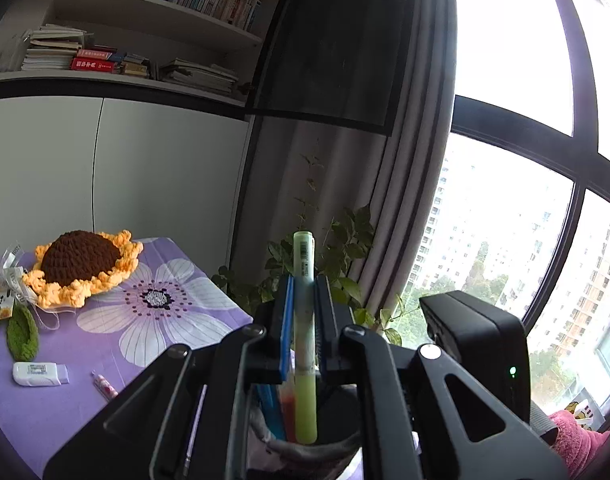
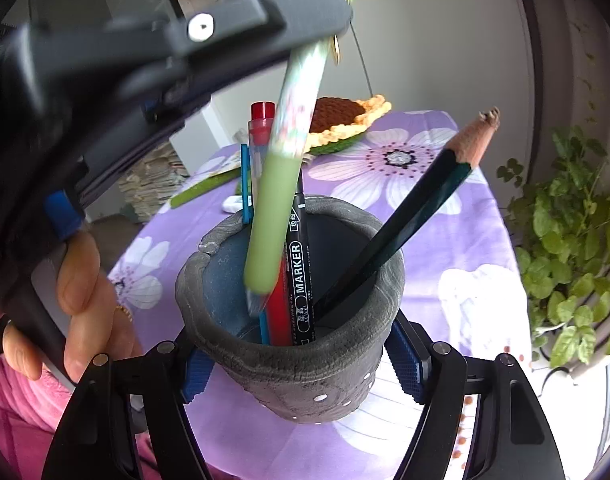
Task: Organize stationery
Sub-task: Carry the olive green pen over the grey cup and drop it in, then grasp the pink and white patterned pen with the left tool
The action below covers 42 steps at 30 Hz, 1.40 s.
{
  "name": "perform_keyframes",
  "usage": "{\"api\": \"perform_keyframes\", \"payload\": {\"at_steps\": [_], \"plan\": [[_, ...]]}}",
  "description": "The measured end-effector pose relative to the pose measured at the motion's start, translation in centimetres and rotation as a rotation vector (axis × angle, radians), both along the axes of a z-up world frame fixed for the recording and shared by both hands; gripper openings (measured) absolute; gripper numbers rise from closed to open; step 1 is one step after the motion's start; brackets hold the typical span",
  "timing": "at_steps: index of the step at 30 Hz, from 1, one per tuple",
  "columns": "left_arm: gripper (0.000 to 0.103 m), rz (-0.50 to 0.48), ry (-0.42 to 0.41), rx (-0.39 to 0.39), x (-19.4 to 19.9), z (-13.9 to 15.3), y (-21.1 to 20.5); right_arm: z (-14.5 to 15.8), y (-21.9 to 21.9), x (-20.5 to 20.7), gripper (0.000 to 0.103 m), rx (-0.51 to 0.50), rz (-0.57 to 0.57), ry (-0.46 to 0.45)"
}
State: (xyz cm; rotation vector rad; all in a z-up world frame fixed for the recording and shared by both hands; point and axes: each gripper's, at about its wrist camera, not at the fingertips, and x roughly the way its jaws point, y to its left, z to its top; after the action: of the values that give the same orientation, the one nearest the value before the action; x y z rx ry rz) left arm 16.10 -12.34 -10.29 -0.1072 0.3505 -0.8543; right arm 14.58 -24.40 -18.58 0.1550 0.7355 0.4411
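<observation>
Green pen, upright at centre frame in the left wrist view, clamped between the blue-padded fingers of the left gripper. Its lower end sits inside the mouth of the grey pen cup at bottom centre. Right wrist view: same green pen slants down from the upper centre, clear tip just inside the cup rim, not at the bottom.

Cup holds a red pen, a thin blue pen, a black marker and a dark green pencil leaning toward the right, sharpened tip up.

Right gripper closed on the cup, blue pads pressed against both sides of its wall, lower centre of frame. Person's hand at left edge.

Cup stands on a purple floral tablecloth. Left of frame, left wrist view: white correction tape and a small pink pen lying on the cloth; crocheted sunflower behind them. Potted plant at right edge.
</observation>
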Motion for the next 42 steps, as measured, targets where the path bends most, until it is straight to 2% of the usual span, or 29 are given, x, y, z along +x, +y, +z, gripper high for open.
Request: {"api": "perform_keyframes", "payload": {"at_steps": [4, 8, 11, 12, 14, 15, 16, 18, 19, 21, 23, 24, 27, 29, 31, 32, 36, 38, 39, 40, 41, 42], "plan": [[0.008, -0.004, 0.027, 0.015, -0.4, -0.3, 0.5, -0.2, -0.6, 0.1, 0.075, -0.020, -0.052, 0.004], [0.008, -0.028, 0.087, 0.100, -0.6, -1.4, 0.2, -0.9, -1.2, 0.7, 0.075, -0.028, -0.100, 0.014], [0.009, -0.039, 0.137, 0.135, -0.7, -2.1, 0.1, -1.4, -1.1, 0.7, 0.075, -0.045, -0.124, 0.018], [0.014, -0.034, 0.158, 0.133, -0.6, -2.1, 0.4, -1.5, -1.0, 0.8, 0.075, -0.053, -0.129, 0.018], [0.045, -0.008, 0.223, 0.108, -0.2, -2.1, 1.5, -1.4, -0.9, 0.9, 0.075, -0.062, -0.132, 0.012], [0.073, 0.020, 0.252, 0.089, 0.0, -2.0, 2.3, -1.4, -0.9, 0.9, 0.075, -0.067, -0.135, 0.009], [0.083, 0.061, 0.275, 0.064, 0.1, -1.8, 3.4, -1.4, -1.0, 0.9, 0.075, -0.073, -0.139, 0.006], [0.084, 0.116, 0.293, 0.031, 0.3, -1.2, 5.1, -1.4, -0.8, 0.7, 0.075, -0.089, -0.147, 0.000], [0.083, 0.178, 0.309, 0.054, 0.7, -1.0, 5.9, -1.3, -0.8, 0.6, 0.075, -0.094, -0.149, -0.003], [0.081, 0.359, 0.367, 0.154, 2.2, -1.2, 7.0, -1.3, -0.7, 0.5, 0.075, -0.098, -0.151, -0.007], [0.070, 0.491, 0.441, 0.245, 3.9, -2.3, 7.9, -1.3, -0.5, 0.2, 0.075, -0.110, -0.151, -0.013], [0.060, 0.506, 0.485, 0.263, 4.5, -3.0, 8.3, -1.3, -0.3, 0.1, 0.075, -0.118, -0.151, -0.017], [0.049, 0.504, 0.700, 0.270, 7.4, -6.3, 8.6, -1.4, -0.1, 0.1, 0.075, -0.127, -0.149, -0.026], [0.047, 0.520, 0.793, 0.268, 9.2, -8.2, 8.5, -1.5, -0.1, 0.1, 0.075, -0.126, -0.148, -0.029], [0.047, 0.550, 0.842, 0.281, 11.0, -9.5, 8.3, -1.5, -0.2, 0.1, 0.075, -0.126, -0.147, -0.028], [0.047, 0.560, 0.857, 0.286, 11.4, -9.6, 8.0, -1.5, -0.2, 0.1, 0.075, -0.126, -0.146, -0.028], [0.048, 0.585, 0.811, 0.314, 12.8, -9.1, 6.5, -1.5, -0.1, 0.0, 0.075, -0.131, -0.136, -0.032], [0.047, 0.588, 0.808, 0.355, 13.5, -9.6, 5.8, -1.5, -0.1, 0.1, 0.075, -0.132, -0.134, -0.034], [0.045, 0.598, 0.782, 0.387, 13.7, -9.5, 5.3, -1.5, -0.1, 0.2, 0.075, -0.132, -0.134, -0.035], [0.020, 0.601, 0.757, 0.425, 13.9, -9.5, 4.9, -1.6, -0.1, 0.2, 0.075, -0.131, -0.134, -0.037], [0.017, 0.601, 0.742, 0.469, 14.0, -9.7, 4.4, -1.6, -0.1, 0.2, 0.075, -0.131, -0.133, -0.039], [0.015, 0.604, 0.730, 0.478, 14.2, -9.6, 4.5, -1.6, -0.2, 0.2, 0.075, -0.130, -0.133, -0.042]]}}
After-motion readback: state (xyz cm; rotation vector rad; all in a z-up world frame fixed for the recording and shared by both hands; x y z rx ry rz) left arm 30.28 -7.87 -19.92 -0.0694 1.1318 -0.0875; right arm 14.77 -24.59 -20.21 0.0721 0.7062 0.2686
